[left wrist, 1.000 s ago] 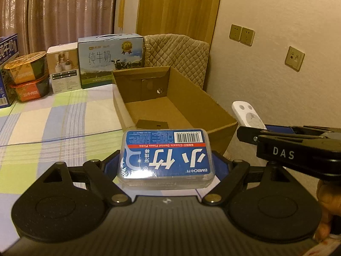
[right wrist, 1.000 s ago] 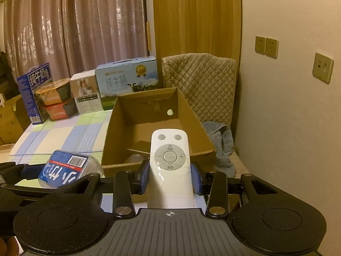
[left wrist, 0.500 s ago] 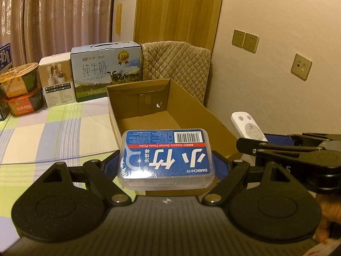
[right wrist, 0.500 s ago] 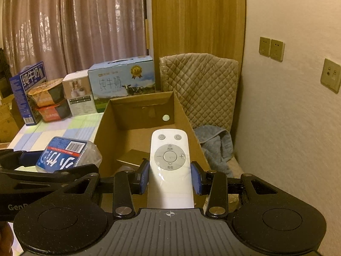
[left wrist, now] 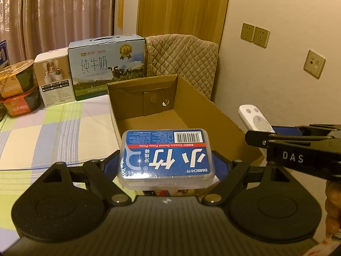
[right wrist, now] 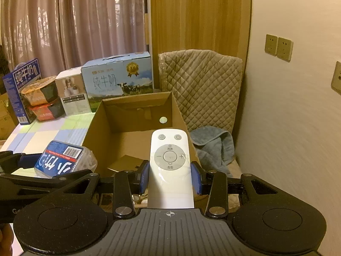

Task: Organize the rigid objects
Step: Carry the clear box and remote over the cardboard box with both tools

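My left gripper [left wrist: 166,166] is shut on a clear box of dental floss picks with a blue label [left wrist: 166,154]; it hangs just short of the near edge of an open cardboard box [left wrist: 191,98]. My right gripper [right wrist: 169,178] is shut on a white remote control [right wrist: 169,166] held over the near right corner of the cardboard box [right wrist: 106,117]. The floss box also shows in the right wrist view [right wrist: 61,160], and the remote in the left wrist view [left wrist: 254,121]. A loose cardboard flap [right wrist: 125,163] lies on the box floor.
The box stands on a checked tablecloth [left wrist: 42,132]. Behind it are a blue milk carton case [left wrist: 108,64], a white product box [left wrist: 53,79] and stacked instant noodle bowls [left wrist: 17,85]. A quilted chair back [right wrist: 200,85] and a grey towel [right wrist: 213,147] lie right, by the wall.
Both grippers have moved forward and to the right towards the cardboard box, each keeping its object; the box looks larger and more centred in both views.
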